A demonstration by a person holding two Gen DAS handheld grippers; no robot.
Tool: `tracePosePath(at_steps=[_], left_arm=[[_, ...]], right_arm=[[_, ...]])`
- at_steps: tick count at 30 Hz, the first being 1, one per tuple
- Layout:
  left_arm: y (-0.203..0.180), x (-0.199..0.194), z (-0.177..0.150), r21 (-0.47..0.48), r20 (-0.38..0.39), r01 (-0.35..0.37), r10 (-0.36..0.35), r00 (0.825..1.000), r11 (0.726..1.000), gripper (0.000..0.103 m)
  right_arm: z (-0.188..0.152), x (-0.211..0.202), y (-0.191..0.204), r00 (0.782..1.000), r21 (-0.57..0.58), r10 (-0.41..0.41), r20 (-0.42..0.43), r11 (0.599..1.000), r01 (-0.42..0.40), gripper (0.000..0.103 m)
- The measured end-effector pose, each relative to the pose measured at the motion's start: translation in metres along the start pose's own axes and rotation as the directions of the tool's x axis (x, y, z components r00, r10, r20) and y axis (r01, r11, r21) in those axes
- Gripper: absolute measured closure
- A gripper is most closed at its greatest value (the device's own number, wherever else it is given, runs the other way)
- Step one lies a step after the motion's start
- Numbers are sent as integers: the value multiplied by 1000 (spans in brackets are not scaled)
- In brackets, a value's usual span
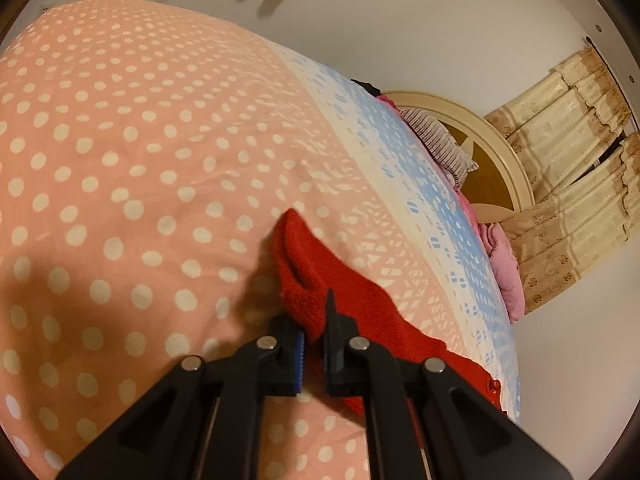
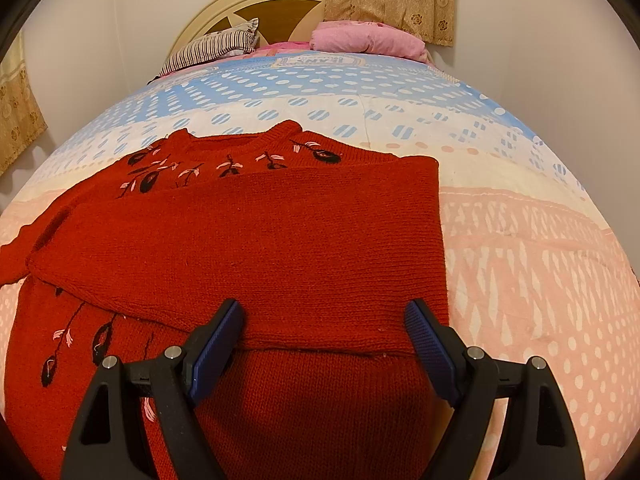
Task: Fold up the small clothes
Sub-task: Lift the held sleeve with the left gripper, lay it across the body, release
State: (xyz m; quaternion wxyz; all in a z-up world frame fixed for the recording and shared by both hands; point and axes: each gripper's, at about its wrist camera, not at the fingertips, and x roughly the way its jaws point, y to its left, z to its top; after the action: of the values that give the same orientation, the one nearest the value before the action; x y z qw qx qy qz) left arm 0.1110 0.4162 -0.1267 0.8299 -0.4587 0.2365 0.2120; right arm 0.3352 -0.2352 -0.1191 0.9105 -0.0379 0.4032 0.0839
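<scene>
A red knit sweater point(image 2: 256, 240) with black and pink flower embroidery lies on the bed, its right sleeve folded flat across the chest. My right gripper point(image 2: 324, 312) is open just above that folded sleeve, one finger on each side of it, holding nothing. In the left wrist view my left gripper point(image 1: 314, 320) is shut on the red left sleeve point(image 1: 308, 268), which stands up in a ridge from the jaws. The rest of the sweater trails off to the right behind the fingers.
The bed cover point(image 1: 120, 140) is pink with white dots, with a white and blue band point(image 2: 320, 92) toward the head. A striped pillow point(image 2: 212, 50) and a pink blanket point(image 2: 368, 42) lie by the headboard point(image 2: 256, 4). Curtains point(image 1: 572, 176) hang behind.
</scene>
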Motion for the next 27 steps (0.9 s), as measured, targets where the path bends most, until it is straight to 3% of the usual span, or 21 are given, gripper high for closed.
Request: tracePosePath(at_steps=[8,27], left_arm=[[-36,-14,5,45,-3,47,-47,999,998,97],[-212,-17,-30,214,-77,245,-234,969,946,97]], right_arm=[[0,0,0,1000,0,0,1,1000,0,19],[-1,-4,-4,999,41,35,28,999,-36,19]])
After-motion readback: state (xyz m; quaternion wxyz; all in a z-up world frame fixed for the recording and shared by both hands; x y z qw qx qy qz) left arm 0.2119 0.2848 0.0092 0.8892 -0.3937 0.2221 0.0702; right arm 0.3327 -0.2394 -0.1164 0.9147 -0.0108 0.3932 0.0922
